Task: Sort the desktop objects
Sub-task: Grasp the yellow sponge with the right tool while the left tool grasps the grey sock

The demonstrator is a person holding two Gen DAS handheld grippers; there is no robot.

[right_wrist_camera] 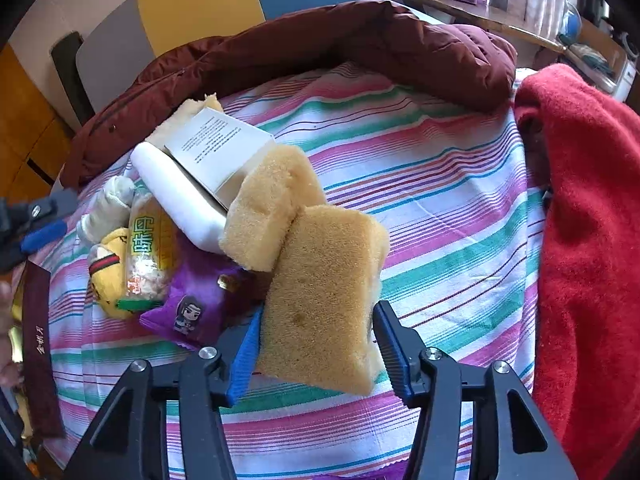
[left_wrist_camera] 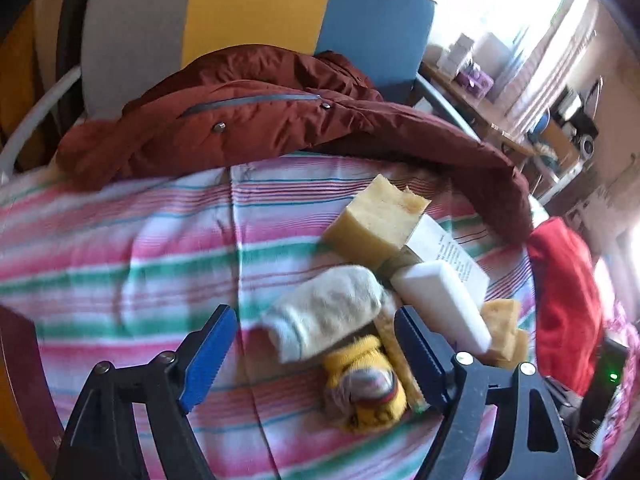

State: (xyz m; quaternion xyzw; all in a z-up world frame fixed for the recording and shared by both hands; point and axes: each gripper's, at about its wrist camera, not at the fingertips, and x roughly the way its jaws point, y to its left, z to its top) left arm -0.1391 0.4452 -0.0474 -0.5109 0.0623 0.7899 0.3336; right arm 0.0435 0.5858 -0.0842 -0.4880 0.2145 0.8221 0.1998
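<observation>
My right gripper (right_wrist_camera: 319, 312) is shut on a yellow sponge (right_wrist_camera: 320, 280), its blue pads pressed into both sides. A second sponge (right_wrist_camera: 272, 208) leans against it. Behind them, on the striped cloth (right_wrist_camera: 440, 208), lie a white box (right_wrist_camera: 216, 152), a white block (right_wrist_camera: 180, 196), a corn snack packet (right_wrist_camera: 148, 248), a purple packet (right_wrist_camera: 200, 300) and a yellow plush (right_wrist_camera: 108, 272). My left gripper (left_wrist_camera: 314, 316) stands open over a rolled white sock (left_wrist_camera: 324, 320) and the yellow plush (left_wrist_camera: 368, 384), touching neither. A large sponge (left_wrist_camera: 376, 220) lies farther back.
A maroon jacket (left_wrist_camera: 260, 120) rings the far edge of the cloth. A red blanket (right_wrist_camera: 592, 240) is heaped on the right. A dark red box (right_wrist_camera: 38, 340) stands at the left edge. A shelf with clutter (left_wrist_camera: 480, 92) is beyond.
</observation>
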